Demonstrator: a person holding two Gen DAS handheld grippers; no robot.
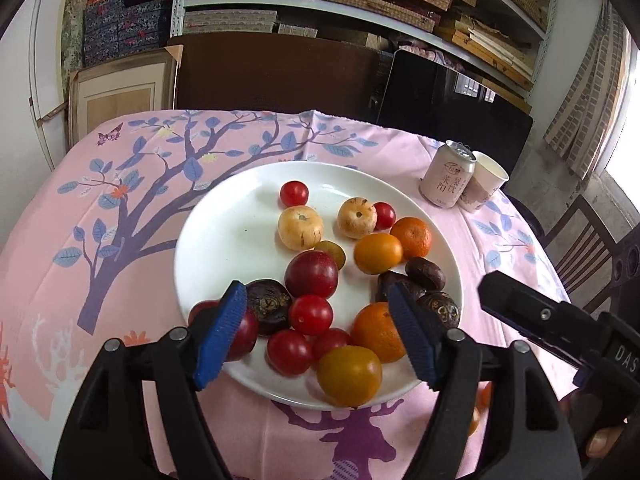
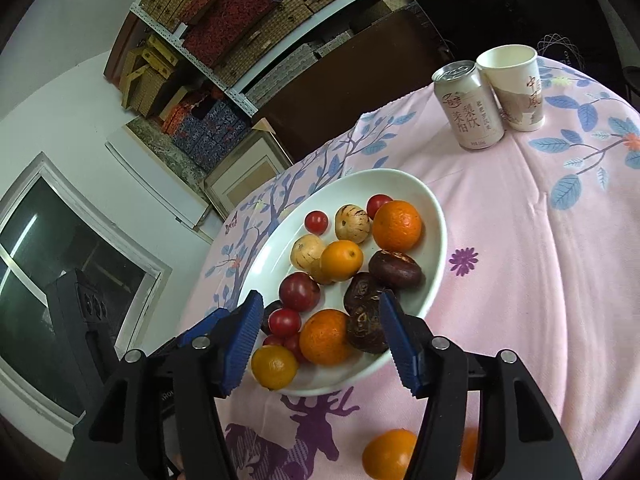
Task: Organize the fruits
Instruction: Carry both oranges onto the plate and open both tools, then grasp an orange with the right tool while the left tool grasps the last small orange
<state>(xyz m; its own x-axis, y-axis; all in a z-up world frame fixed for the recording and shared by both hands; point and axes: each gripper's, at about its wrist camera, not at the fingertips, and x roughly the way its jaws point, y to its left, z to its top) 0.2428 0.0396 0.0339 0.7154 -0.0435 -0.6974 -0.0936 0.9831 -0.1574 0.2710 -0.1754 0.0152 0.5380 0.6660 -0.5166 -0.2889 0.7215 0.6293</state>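
A white plate [image 1: 224, 232] on the pink tablecloth holds mixed fruit: cherry tomatoes [image 1: 310, 314], oranges [image 1: 412, 237], a red plum [image 1: 311, 273], pale striped melons [image 1: 300, 227] and dark passion fruits [image 1: 267, 306]. My left gripper [image 1: 316, 332] is open above the plate's near side, holding nothing. My right gripper [image 2: 320, 340] is open over the plate's near edge [image 2: 436, 216], around an orange [image 2: 324, 336] and a dark fruit [image 2: 366, 330] without touching them. It also shows in the left wrist view [image 1: 532, 316] at the right. Two oranges [image 2: 390, 454] lie loose on the cloth.
A pink drink can [image 1: 448, 174] and a paper cup [image 1: 482, 180] stand at the table's far right. A dark chair back [image 1: 272, 76] and a black screen [image 1: 448, 96] sit behind the table, with shelves of boxes beyond. A wooden chair [image 1: 580, 248] stands at the right.
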